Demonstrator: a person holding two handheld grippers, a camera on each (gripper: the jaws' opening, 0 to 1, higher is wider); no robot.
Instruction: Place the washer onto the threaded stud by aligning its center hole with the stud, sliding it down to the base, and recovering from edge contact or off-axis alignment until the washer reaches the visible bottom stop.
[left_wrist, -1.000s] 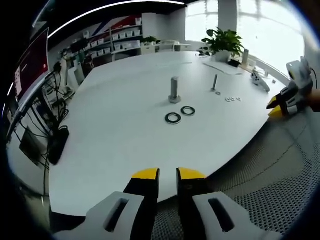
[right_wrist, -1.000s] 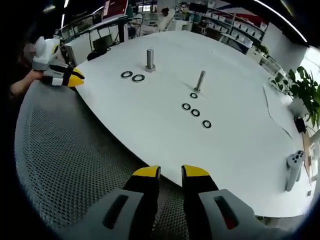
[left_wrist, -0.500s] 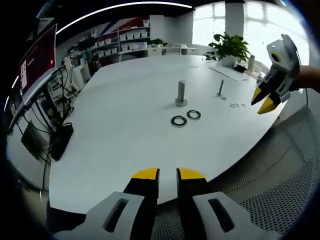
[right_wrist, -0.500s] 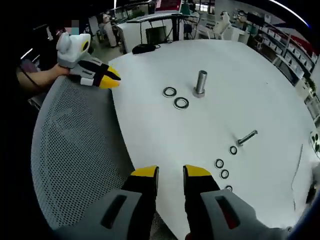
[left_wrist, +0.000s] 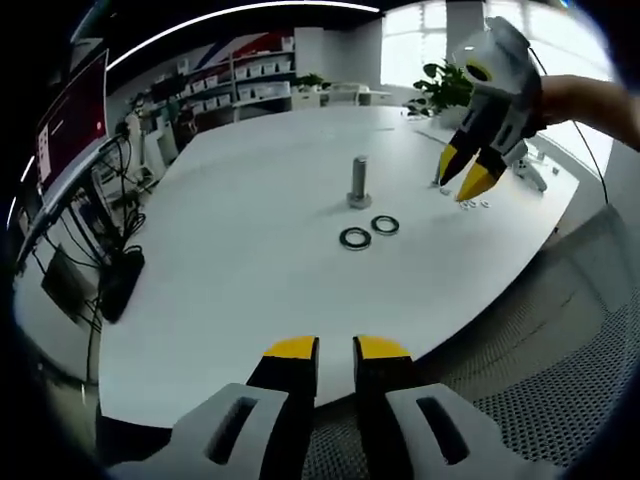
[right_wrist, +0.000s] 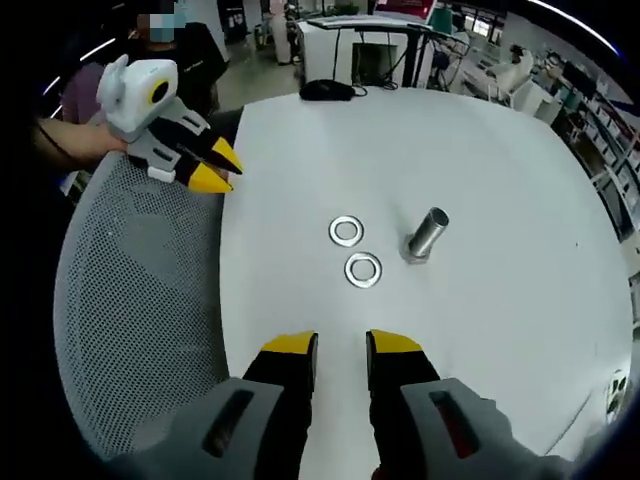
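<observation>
Two flat silver metal washers (right_wrist: 346, 231) (right_wrist: 363, 270) lay loose on the white round table (right_wrist: 520, 260) just beside the upright grey threaded stud (right_wrist: 428, 235), so nothing was seated yet. Right gripper (right_wrist: 340, 350) and left gripper (left_wrist: 335, 350) were both empty, jaws narrowly parted.

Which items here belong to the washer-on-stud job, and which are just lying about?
Job:
large stud
two large washers
right gripper
left gripper

Lying about:
small stud and small washers
potted plant
game controller
mesh chair back
</observation>
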